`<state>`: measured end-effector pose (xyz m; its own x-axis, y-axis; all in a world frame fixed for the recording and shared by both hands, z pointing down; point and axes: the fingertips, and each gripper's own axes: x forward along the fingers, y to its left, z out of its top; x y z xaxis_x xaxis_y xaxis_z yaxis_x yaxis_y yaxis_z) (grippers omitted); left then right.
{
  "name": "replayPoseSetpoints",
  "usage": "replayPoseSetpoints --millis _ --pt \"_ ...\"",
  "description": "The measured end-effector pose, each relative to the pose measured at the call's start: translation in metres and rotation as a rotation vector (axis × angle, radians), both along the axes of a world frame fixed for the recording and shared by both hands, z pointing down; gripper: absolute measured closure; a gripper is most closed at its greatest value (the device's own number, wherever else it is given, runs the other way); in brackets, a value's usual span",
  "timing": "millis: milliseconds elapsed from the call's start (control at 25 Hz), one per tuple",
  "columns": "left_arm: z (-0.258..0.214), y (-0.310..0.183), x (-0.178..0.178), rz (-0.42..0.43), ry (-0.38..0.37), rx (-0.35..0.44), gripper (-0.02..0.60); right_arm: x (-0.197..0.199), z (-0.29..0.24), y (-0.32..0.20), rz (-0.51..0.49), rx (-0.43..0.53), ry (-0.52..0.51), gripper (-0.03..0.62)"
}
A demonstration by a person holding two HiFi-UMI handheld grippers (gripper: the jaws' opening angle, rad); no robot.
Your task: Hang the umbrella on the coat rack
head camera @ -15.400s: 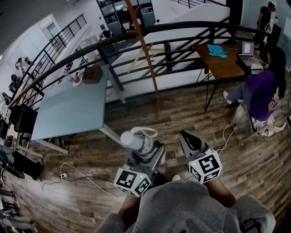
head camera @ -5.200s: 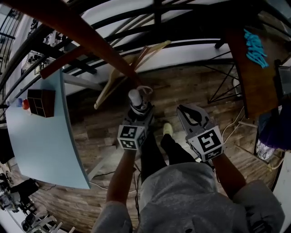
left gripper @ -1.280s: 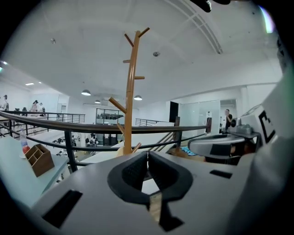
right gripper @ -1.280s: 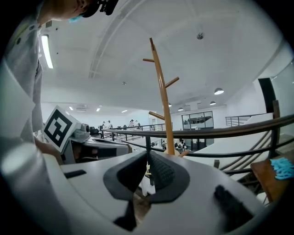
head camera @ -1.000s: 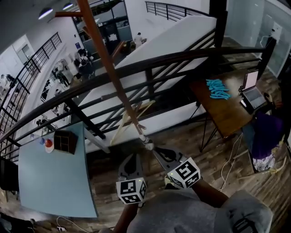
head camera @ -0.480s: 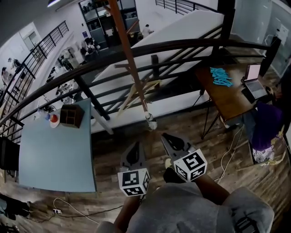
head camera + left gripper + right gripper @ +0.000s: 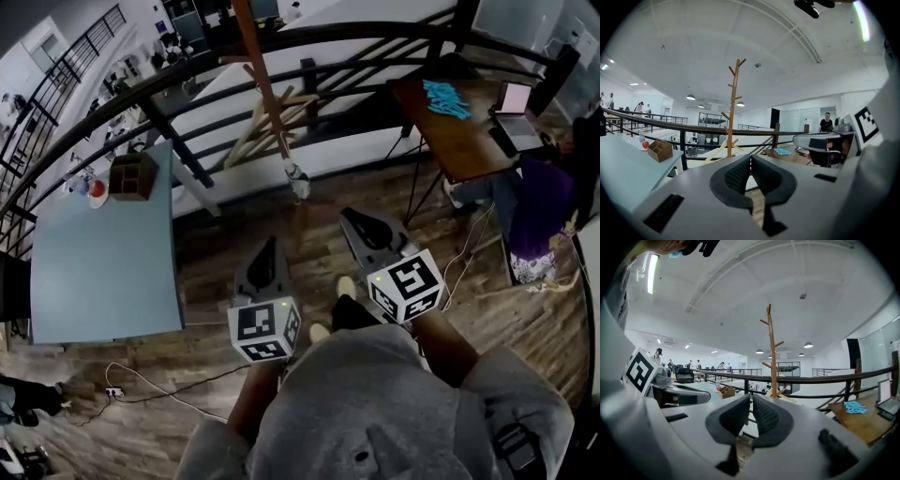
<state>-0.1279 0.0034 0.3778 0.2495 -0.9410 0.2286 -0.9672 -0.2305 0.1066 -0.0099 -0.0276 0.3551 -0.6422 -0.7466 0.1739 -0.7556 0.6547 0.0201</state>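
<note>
The wooden coat rack [image 7: 263,80] stands by the black railing, and it also shows upright ahead in the left gripper view [image 7: 733,108] and the right gripper view [image 7: 771,352]. A small folded umbrella [image 7: 296,180] hangs from the rack, low on the pole. My left gripper [image 7: 266,244] is shut and empty, short of the rack and lower in the head view. My right gripper [image 7: 351,216] is shut too, with nothing in it, to the right of the umbrella and apart from it. Both pairs of pads meet with nothing between them [image 7: 750,157] [image 7: 751,397].
A light blue table [image 7: 103,253] with a wooden organiser box [image 7: 131,175] stands at the left. At the right is a brown desk [image 7: 459,131] with a laptop [image 7: 518,98], and a seated person [image 7: 539,206]. A cable [image 7: 141,380] lies on the wooden floor.
Both grippers have drawn back from the coat rack, which now stands farther off. The umbrella stays hanging on the rack. Both grippers remain shut and empty.
</note>
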Motion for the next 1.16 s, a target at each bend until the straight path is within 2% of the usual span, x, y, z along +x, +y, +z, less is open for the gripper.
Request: replayPoseSetpoints --millis 200,640,1160 --pt "-0.014 0.005 0.013 -0.003 -0.004 0.019 0.56 0.029 -0.013 0.001 0.022 0.01 0.009 0.559" --pt "-0.019 0.003 0.048 -0.011 -0.022 -0.032 0.56 0.089 -0.009 -0.007 0.049 -0.048 0.013 0.559" --pt "-0.018 0.005 0.061 -0.017 -0.039 -0.04 0.56 0.098 -0.008 -0.005 0.045 -0.049 0.005 0.559"
